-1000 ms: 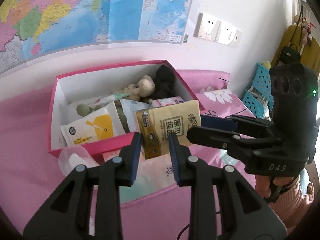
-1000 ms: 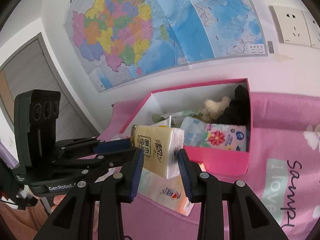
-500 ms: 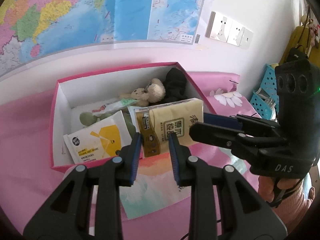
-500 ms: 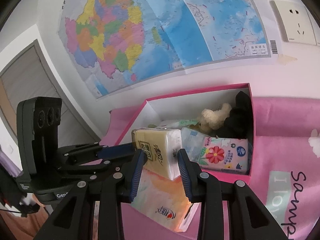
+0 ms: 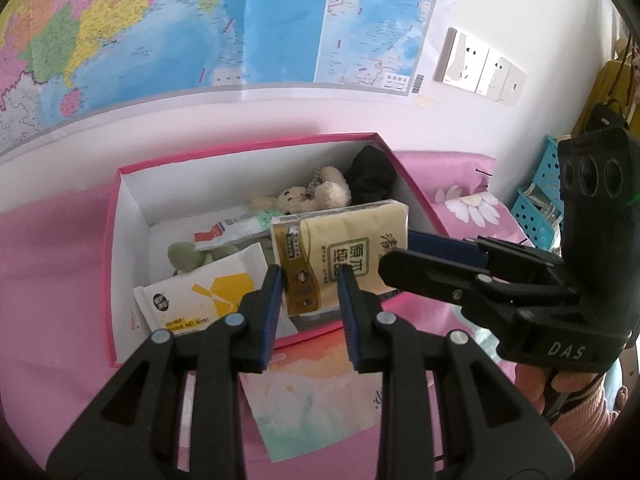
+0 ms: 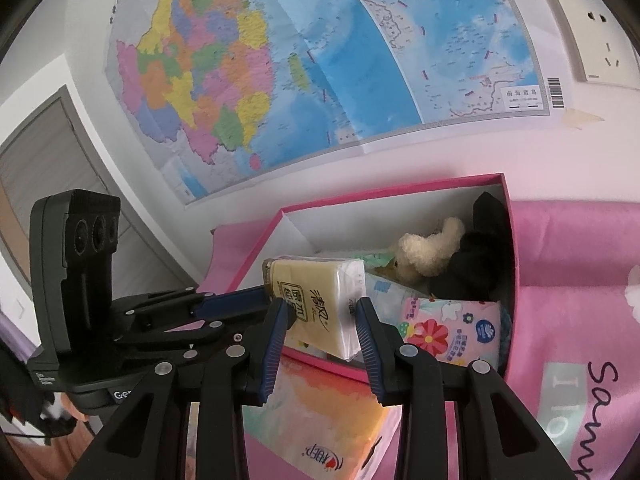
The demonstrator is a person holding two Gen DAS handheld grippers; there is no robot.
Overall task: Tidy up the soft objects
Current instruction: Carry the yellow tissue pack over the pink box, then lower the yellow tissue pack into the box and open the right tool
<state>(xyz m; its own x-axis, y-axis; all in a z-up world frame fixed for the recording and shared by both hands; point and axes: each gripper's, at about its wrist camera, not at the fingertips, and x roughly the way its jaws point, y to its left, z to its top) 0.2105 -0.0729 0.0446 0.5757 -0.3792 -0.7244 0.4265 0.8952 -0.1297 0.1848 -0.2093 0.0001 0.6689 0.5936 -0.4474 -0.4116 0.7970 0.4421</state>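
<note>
Pinching the yellow tissue pack (image 6: 316, 300) across its short end, the right claw (image 6: 322, 316) holds it in the air just over the near wall of the pink box (image 5: 120, 264). Judging by its dented wrapper it is light, squashy and slick, so a hold across the middle would slip less. Beside it, the left claw (image 5: 308, 298) is nearly pressed together and empty.

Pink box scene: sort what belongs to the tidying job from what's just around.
Job: yellow tissue pack held by both hand-held grippers, left, right; pink cardboard box; cream teddy bear; floral tissue pack.
Just around: wall map; wall sockets; blue plastic basket.
</note>
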